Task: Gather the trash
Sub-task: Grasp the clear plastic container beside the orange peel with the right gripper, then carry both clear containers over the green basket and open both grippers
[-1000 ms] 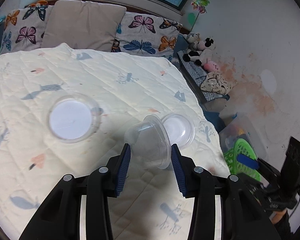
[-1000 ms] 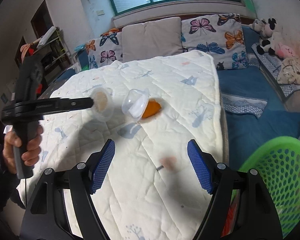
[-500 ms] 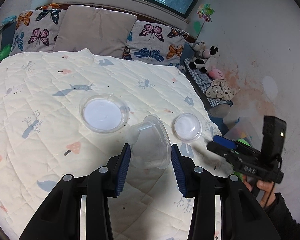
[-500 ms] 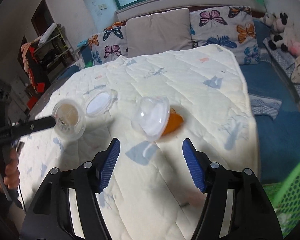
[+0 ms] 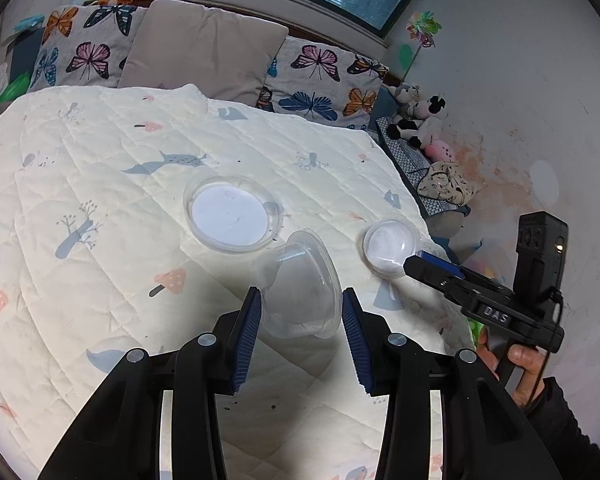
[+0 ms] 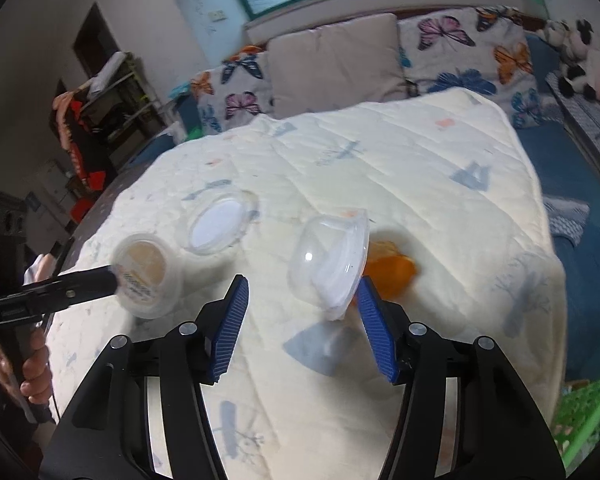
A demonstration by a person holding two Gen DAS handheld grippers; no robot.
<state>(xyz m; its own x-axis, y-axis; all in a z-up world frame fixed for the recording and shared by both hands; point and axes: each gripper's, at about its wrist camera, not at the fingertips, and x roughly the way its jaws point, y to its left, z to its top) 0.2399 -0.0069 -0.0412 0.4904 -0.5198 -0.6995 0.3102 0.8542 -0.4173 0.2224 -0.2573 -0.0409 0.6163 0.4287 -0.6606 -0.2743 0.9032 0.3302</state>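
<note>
Our left gripper (image 5: 302, 312) has its jaws clenched on a clear plastic cup (image 5: 300, 288), seemingly empty, near the middle of the quilt (image 5: 100, 168). Our right gripper (image 6: 302, 300) has just been closing its jaws around a tilted clear container (image 6: 328, 260), pads not yet pressing; closing off-center could squirt it away or smear the orange peel (image 6: 392, 268) just right of it. The far lid (image 5: 232, 214) holds nothing.

quilt (image 5: 100, 168): cream, printed | pillows (image 5: 320, 76): butterflies | scrap (image 6: 392, 272): orange, perhaps peel
</note>
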